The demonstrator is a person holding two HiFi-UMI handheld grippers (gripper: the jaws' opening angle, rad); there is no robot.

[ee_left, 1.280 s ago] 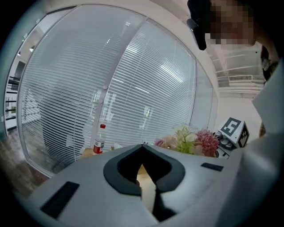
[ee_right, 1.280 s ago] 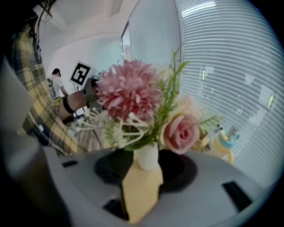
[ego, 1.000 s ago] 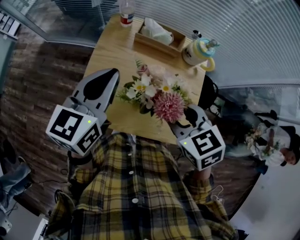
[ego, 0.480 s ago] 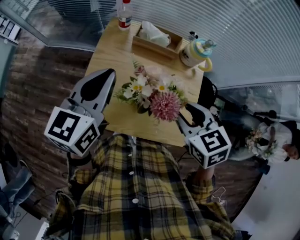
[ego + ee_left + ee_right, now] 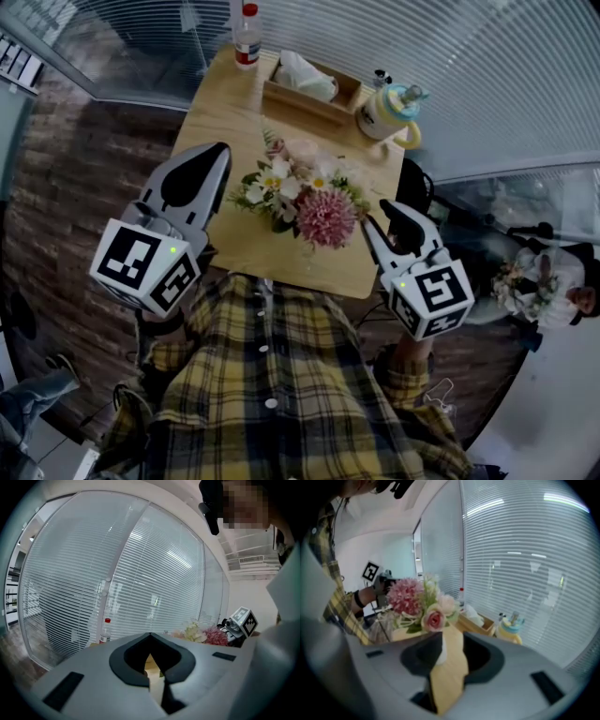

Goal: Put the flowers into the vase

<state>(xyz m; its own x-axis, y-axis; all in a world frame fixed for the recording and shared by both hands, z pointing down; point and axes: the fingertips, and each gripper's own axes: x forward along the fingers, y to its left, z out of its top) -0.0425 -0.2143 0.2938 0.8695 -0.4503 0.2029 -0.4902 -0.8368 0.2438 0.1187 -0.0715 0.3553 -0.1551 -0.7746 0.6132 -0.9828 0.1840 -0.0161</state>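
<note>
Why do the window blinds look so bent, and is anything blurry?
Left gripper view: the wide-angle lens bows the straight blinds into arcs, and the corners go dark. Right gripper view: the flowers are fairly sharp, the nearest foreground soft. Head view: dim overall, and the table edges curve too.

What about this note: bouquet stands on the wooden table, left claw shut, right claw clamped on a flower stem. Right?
Not quite. The right claw grips nothing: the right gripper view shows its jaws apart with no stem between them, and the bouquet stands beyond it on the table. The rest holds, including the shut left claw.
</note>
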